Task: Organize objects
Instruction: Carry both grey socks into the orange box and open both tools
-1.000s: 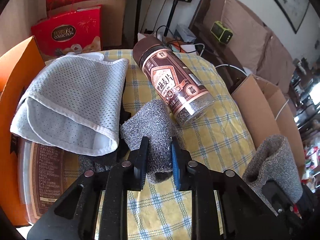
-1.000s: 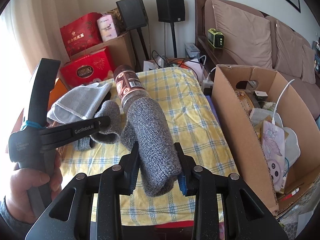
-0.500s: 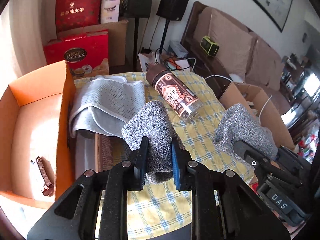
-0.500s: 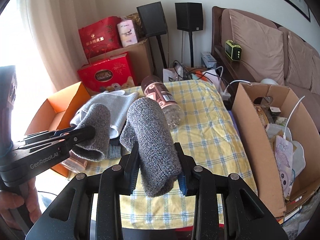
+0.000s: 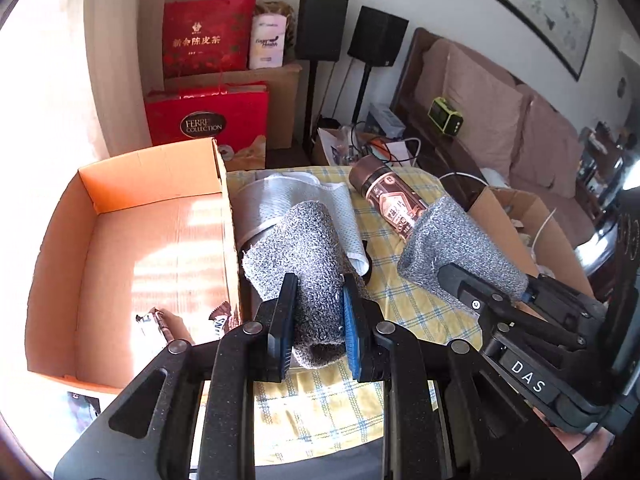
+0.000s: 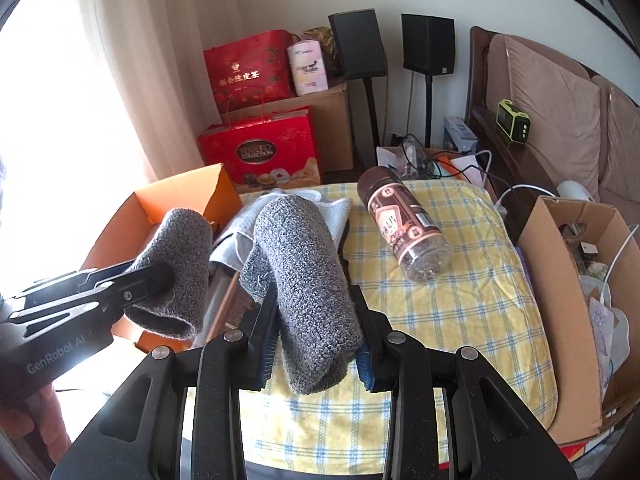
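Two hand-held grippers each clench a rolled grey knitted piece, lifted clear of a yellow checked cloth [image 6: 460,320], likely so each can be carried to a box. In the left wrist view, the left gripper [image 5: 316,320] squeezes its grey roll [image 5: 304,256] at centre frame; the right gripper [image 6: 316,344] pinches the other roll [image 6: 300,276] likewise. The orange box [image 5: 152,184], left of frame, holds only a couple of small wrappers. The brown cardboard box [image 6: 560,280], at right, is cluttered with cables and papers. A brown jar [image 6: 404,224] lies on the cloth.
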The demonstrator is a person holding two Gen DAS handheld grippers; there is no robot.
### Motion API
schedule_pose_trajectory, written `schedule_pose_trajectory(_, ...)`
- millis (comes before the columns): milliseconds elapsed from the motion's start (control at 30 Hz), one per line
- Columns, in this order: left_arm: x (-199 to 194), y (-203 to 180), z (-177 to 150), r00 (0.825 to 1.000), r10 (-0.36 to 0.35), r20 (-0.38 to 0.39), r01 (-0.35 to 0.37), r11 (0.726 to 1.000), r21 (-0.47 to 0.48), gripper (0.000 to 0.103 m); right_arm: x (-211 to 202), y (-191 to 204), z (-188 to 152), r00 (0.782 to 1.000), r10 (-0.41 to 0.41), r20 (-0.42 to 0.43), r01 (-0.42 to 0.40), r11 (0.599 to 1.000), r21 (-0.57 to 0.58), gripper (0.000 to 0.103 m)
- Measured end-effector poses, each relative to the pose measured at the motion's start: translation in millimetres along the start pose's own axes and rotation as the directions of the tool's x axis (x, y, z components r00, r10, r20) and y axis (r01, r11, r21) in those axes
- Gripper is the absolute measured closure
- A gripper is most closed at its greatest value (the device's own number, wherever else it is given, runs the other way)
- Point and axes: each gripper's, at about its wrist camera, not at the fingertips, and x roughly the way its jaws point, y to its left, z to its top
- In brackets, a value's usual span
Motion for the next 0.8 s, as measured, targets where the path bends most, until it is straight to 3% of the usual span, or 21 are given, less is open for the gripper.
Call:
schedule_pose_trajectory(400,-18.7,48.3,-5.5,0.997,0.073,0.029,-0.071,0.997,-0.039,0.083,6.0,45.3,14.2,0.999,0.033,0.004,-0.033,0.997,-0.072,0.071)
schedule_pose_trajectory(800,-21.5,122.0,-17.6,0.991,0.133,-0.024,-0.135,0.983,-0.121,0.083,28.3,105.6,20.7,0.989,0.142,-0.037,-0.146,0.981,-0.125,0.070)
